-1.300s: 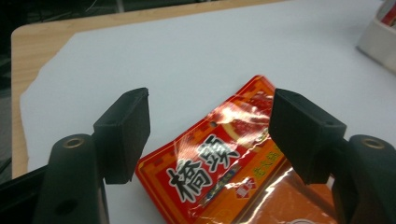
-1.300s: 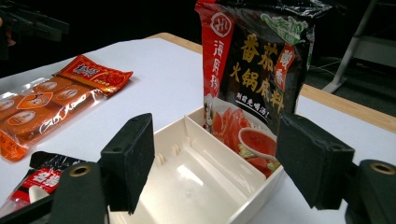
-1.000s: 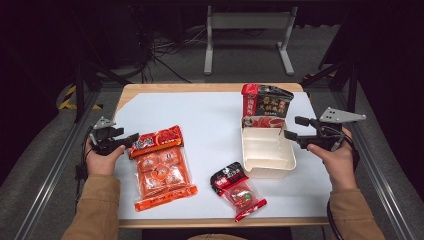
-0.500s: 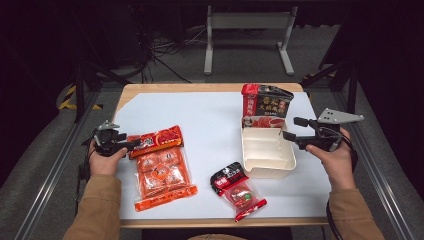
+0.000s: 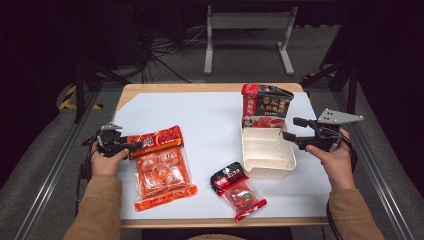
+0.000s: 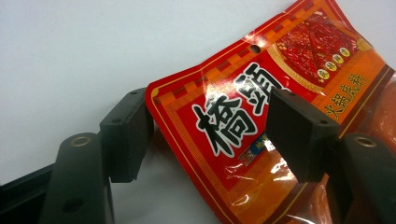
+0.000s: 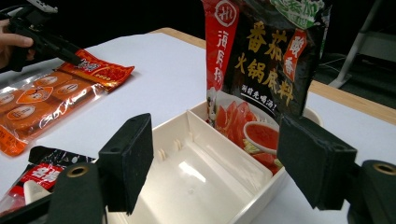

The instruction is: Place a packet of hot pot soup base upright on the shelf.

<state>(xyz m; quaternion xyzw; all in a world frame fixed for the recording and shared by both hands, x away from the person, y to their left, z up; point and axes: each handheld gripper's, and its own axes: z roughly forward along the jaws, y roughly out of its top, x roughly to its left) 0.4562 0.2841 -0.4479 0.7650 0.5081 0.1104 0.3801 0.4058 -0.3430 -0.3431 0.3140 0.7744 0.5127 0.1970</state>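
1. The left gripper [image 5: 131,146] is being held at the left side of the table [image 5: 210,115], at the upper corner of the orange packet [image 5: 161,167]. Its jaws have just been closing a little, yet they are standing apart, with the packet's printed header [image 6: 243,116] lying between them and the pads not yet pressing on it.
2. The orange packet is lying flat on the table's left half, well apart from the tray. It is judged to be light, soft and glossy, so slipping is being risked; the flat sealed header is being judged the best place for a pinch, since the round cakes below look crushable.
3. The small red-and-black sachet [image 5: 237,189] is lying near the front edge, just beside the tray.
4. The white tray [image 5: 267,152] is sitting right of centre, with the dark sauce pouch [image 5: 265,106] standing upright in its far compartment.
5. The right gripper [image 5: 292,129] is being held at the tray's right rim, jaws released and empty.
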